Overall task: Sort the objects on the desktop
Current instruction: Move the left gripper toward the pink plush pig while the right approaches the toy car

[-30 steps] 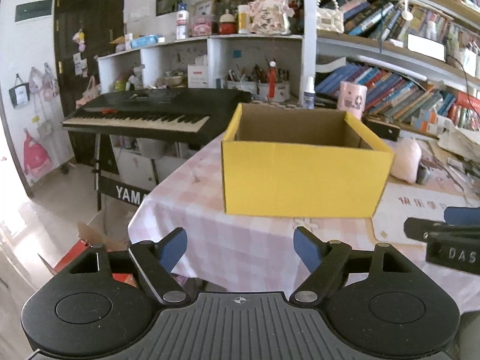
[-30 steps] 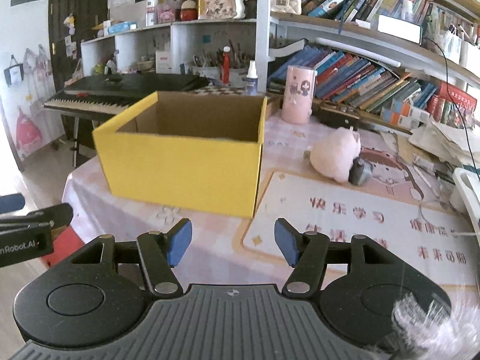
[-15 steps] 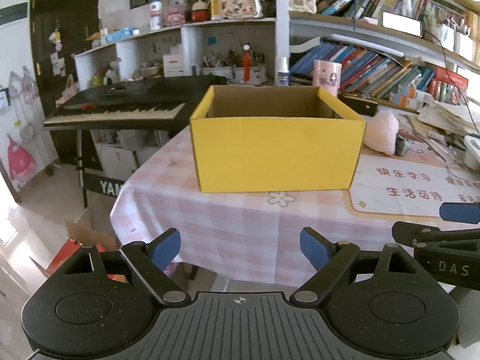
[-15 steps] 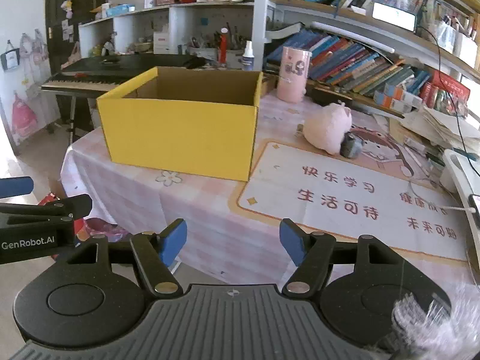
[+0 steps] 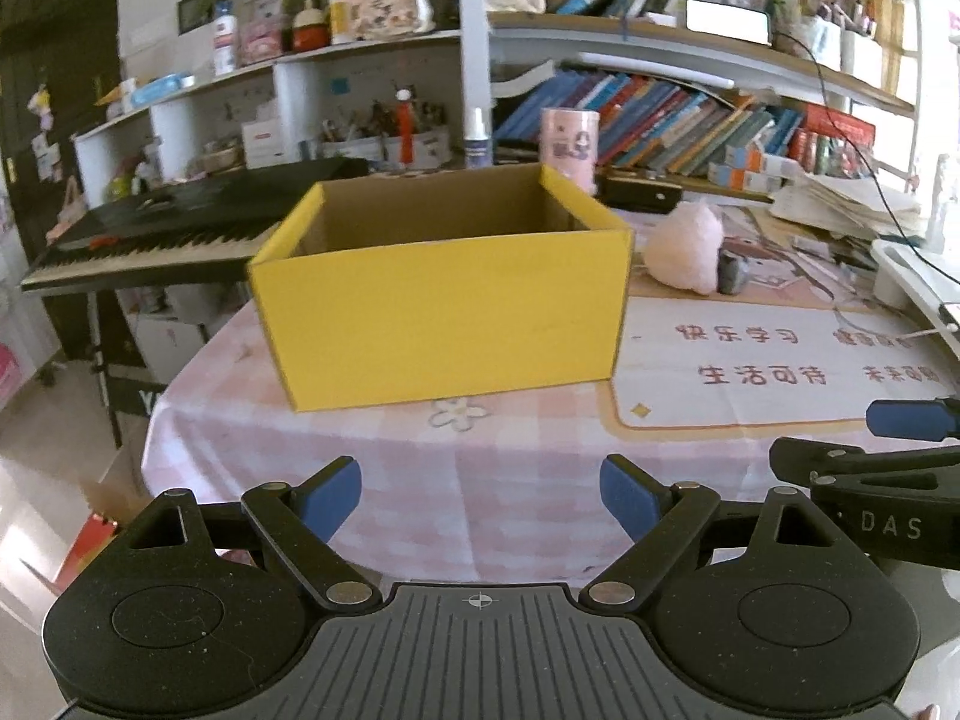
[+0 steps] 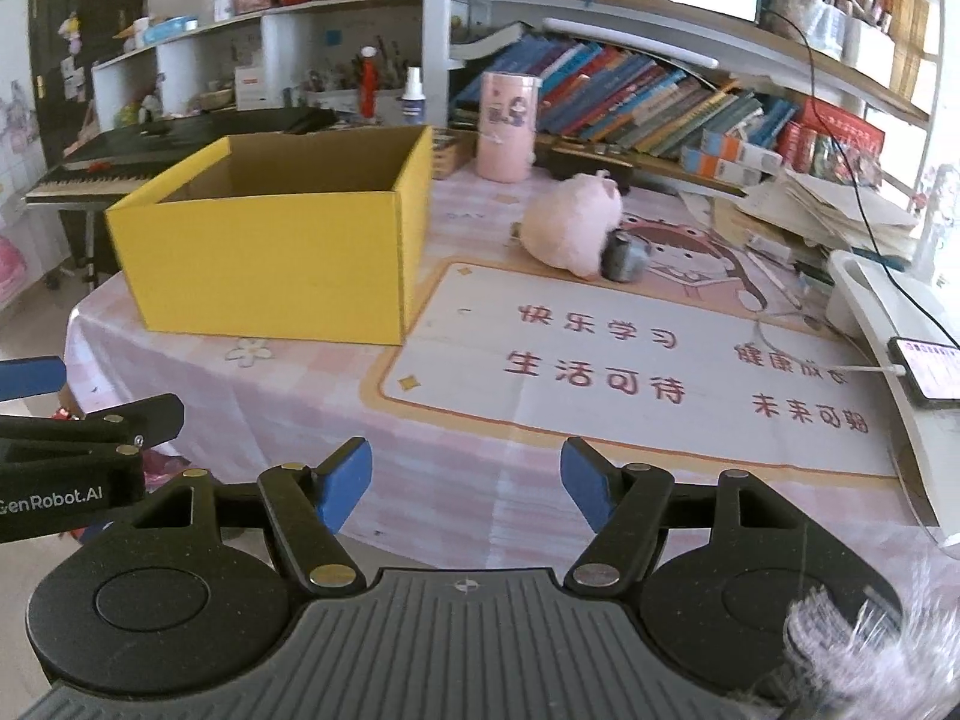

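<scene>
- A desk (image 6: 480, 480) covered in a pink checked cloth stretches ahead of both grippers, with crowded bookshelves (image 6: 660, 90) beyond its far edge.
- A black keyboard piano (image 5: 150, 234) stands off the desk, ahead and to the left of the left gripper.
- An open yellow cardboard box (image 5: 444, 306) sits on the desk straight ahead of the left gripper, and ahead and to the left of the right gripper; its inside looks empty from here.
- A printed desk mat (image 6: 630, 372) with red characters lies just ahead of the right gripper.
- A pink plush toy (image 6: 570, 228) lies beyond the mat, to the right of the box, touching a small grey object (image 6: 624, 252).
- The left gripper (image 5: 480, 495) is wide open, holding nothing.
- The right gripper (image 6: 465, 483) is open too, with nothing between its blue pads.
</scene>
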`<state>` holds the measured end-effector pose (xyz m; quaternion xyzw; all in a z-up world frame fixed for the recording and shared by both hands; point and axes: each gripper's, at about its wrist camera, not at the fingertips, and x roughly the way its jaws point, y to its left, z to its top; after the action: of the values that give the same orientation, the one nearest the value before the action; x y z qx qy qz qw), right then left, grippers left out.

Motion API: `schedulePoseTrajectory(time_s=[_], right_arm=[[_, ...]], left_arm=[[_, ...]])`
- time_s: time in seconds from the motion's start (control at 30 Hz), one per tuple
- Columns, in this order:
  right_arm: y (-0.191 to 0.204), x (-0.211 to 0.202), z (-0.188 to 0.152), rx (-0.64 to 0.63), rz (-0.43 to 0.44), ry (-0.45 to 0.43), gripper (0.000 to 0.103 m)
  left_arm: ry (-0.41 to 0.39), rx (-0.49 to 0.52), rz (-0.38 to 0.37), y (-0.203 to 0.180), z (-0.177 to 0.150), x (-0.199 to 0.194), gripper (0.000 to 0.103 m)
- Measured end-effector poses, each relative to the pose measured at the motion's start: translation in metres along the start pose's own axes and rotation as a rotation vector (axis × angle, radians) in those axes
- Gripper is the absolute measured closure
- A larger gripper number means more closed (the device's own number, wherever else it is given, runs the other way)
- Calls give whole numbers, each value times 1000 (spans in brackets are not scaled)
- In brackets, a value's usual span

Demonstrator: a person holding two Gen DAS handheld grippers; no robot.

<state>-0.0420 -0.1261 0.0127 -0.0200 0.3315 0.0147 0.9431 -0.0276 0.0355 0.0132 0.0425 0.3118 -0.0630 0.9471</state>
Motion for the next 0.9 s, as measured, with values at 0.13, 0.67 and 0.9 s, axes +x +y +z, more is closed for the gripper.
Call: schedulePoseTrajectory(time_s=[0.13, 0.67, 0.9], right_arm=[[-12, 6, 3, 15, -8, 7, 35], [-66, 33, 22, 42, -46, 31, 34], [-95, 47, 34, 32, -55, 39, 34]], left_arm=[[0, 18, -9, -10, 5, 7, 14], [-5, 49, -79, -61, 32, 41, 14], [-7, 59, -130, -90, 47, 61, 15]])
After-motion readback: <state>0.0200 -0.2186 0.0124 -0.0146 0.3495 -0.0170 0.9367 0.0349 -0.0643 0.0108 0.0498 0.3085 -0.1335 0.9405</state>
